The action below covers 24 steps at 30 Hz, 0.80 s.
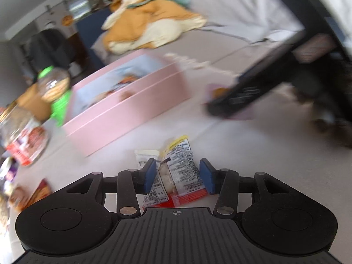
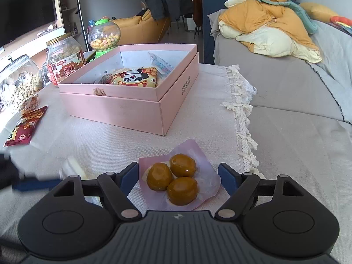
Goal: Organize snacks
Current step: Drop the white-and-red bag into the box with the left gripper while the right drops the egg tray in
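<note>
Left wrist: my left gripper [image 1: 178, 175] straddles a crinkly printed snack packet [image 1: 178, 176] on the cloth, blue pads apart | Right wrist: my right gripper [image 2: 178, 179] gapes around a glossy pouch [image 2: 179, 181] of three round brown balls, before the pink cardboard box [image 2: 123, 107].

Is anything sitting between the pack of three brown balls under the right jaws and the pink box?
Nothing visible. Bare white tablecloth lies between the clear pack of brown balls and the open pink cardboard box, whose near wall faces the right gripper.
</note>
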Available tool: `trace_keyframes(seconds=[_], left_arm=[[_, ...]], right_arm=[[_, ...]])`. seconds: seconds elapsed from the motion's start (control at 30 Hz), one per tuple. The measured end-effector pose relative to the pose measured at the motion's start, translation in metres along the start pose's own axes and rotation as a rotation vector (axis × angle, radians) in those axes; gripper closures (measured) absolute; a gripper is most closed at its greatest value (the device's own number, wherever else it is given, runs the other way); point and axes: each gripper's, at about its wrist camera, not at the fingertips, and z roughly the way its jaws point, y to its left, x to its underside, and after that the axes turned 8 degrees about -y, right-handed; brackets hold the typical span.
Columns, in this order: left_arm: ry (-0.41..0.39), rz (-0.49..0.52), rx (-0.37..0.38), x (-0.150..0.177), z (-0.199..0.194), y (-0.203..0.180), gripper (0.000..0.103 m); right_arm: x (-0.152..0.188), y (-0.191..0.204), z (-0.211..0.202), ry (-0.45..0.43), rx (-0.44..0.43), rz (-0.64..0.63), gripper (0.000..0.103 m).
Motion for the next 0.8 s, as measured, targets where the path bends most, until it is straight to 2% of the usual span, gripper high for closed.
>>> trace_keyframes(seconds=[0.07,0.2,0.27,0.3,0.4,0.47,0.53,0.67,0.73,0.8], left_arm=[[0.009,-0.030,-0.012,0.002,0.002,0.012,0.050],[-0.001,-0.094,0.040,0.002,0.001,0.024,0.049],[-0.014,-0.136,0.089,0.003,0.001,0.029,0.036],[-0.026,-0.166,0.115,0.004,0.002,0.033,0.033],[-0.071,-0.286,0.153,0.009,-0.007,0.051,0.039],[-0.119,-0.341,0.123,0.012,-0.021,0.062,0.041],[-0.133,-0.373,0.082,0.015,-0.030,0.072,0.041],[-0.039,-0.475,0.148,0.018,-0.016,0.081,0.041],[0.007,-0.449,0.151,0.016,-0.002,0.071,0.039],[0.004,-0.366,0.120,0.015,0.005,0.058,0.034]], right_arm=[[0.001,0.002,0.000,-0.002,0.000,-0.003,0.024],[0.004,0.008,0.000,-0.010,0.013,-0.031,0.023],[0.005,0.012,0.000,-0.013,0.018,-0.042,0.022],[0.006,0.013,0.000,-0.013,0.017,-0.042,0.021],[0.009,0.016,0.001,-0.019,0.023,-0.046,0.019],[0.011,0.018,0.000,-0.023,0.032,-0.057,0.019],[0.012,0.019,-0.001,-0.026,0.033,-0.059,0.019],[0.012,0.018,0.001,-0.025,0.028,-0.052,0.018],[0.012,0.018,0.001,-0.025,0.028,-0.051,0.018],[0.012,0.018,0.001,-0.025,0.028,-0.052,0.018]])
